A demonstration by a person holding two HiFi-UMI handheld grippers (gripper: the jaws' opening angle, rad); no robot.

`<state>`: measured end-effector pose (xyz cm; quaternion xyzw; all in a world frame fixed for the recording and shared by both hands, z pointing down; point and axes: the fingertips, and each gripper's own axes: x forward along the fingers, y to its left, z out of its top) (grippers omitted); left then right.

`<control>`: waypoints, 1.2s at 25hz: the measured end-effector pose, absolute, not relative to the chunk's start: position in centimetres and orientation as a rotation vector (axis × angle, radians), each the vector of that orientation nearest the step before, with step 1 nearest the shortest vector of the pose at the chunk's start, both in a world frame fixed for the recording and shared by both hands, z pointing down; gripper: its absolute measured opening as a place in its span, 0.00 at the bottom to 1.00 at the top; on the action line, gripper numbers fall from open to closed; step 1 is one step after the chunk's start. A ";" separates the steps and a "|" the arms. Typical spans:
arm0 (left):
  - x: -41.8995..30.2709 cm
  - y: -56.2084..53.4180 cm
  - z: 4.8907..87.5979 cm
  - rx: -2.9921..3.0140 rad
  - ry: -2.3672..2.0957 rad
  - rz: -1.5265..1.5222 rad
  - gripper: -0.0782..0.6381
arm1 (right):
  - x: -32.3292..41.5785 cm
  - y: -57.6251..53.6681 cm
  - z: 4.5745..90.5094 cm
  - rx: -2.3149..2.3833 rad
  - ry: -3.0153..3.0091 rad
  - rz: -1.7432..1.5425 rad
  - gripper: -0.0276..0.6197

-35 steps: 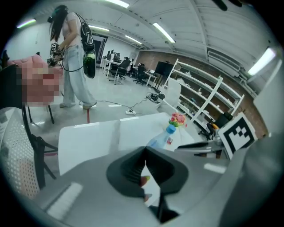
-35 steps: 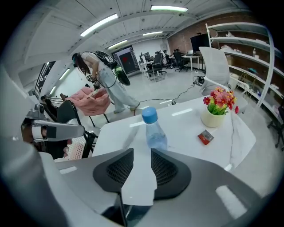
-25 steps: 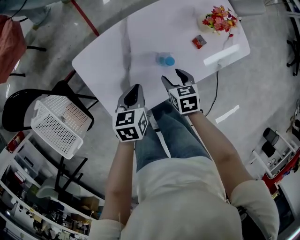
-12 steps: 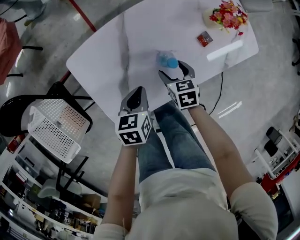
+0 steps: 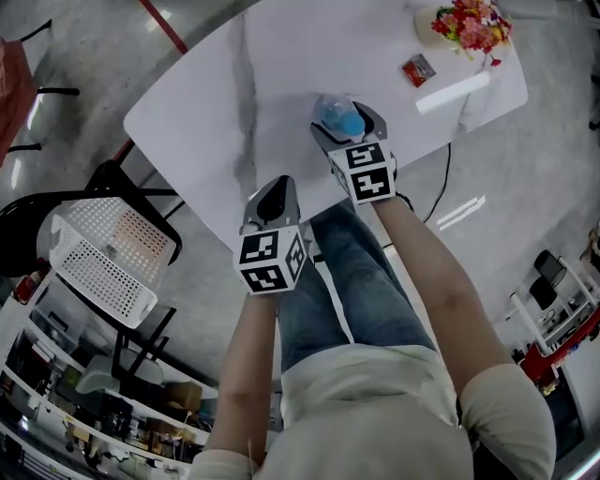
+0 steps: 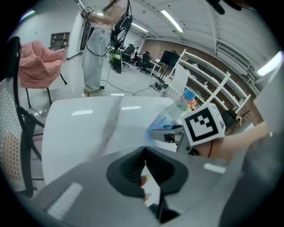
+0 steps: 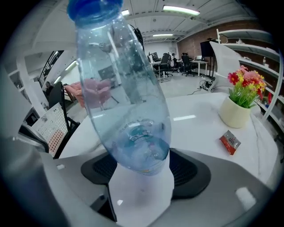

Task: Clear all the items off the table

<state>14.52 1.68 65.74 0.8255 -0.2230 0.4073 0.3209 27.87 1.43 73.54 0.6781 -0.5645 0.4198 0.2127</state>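
1. Bottle (image 7: pixel 124 97): clear plastic with a blue cap, it stands on the white table (image 5: pixel 281 66) directly between the jaws of the right tool (image 7: pixel 143 175).
2. The right tool's jaws have just been opening and now stand spread wide. One dark pad sits on each side of the bottle's base, and neither is pressing on it.
3. In the head view the blue cap shows just ahead of the right tool's marker cube, near the table's close edge.
4. The left tool (image 5: pixel 272 195) has its jaws fully together with nothing between them. It is at the table's near edge, beside the right tool, a little behind it and to its left.
5. From the left tool's view, the right tool and the bottle lie ahead and to the right.
6. A red packet (image 5: pixel 418 69) lies on the table ahead of the right tool and to its right, well apart from the bottle.
7. A white bar (image 5: pixel 453 92) lies just beyond the packet, along the table's right edge.
8. A pot of flowers (image 5: pixel 464 23) stands farther ahead of the right tool, past the packet.
9. A white basket (image 5: pixel 111 253) rests on a black chair (image 5: pixel 37 211) off the table, well to the left of the left tool.
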 end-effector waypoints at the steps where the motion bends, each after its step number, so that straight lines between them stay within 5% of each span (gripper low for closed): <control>1: 14.4 1.7 65.9 2.166 -0.586 1.071 0.12 | 28.0 1.2 73.7 1.887 -1.567 1.163 0.60; 30: 14.2 2.3 63.8 2.200 -0.581 1.048 0.12 | 28.3 2.1 71.7 1.927 -1.515 1.097 0.57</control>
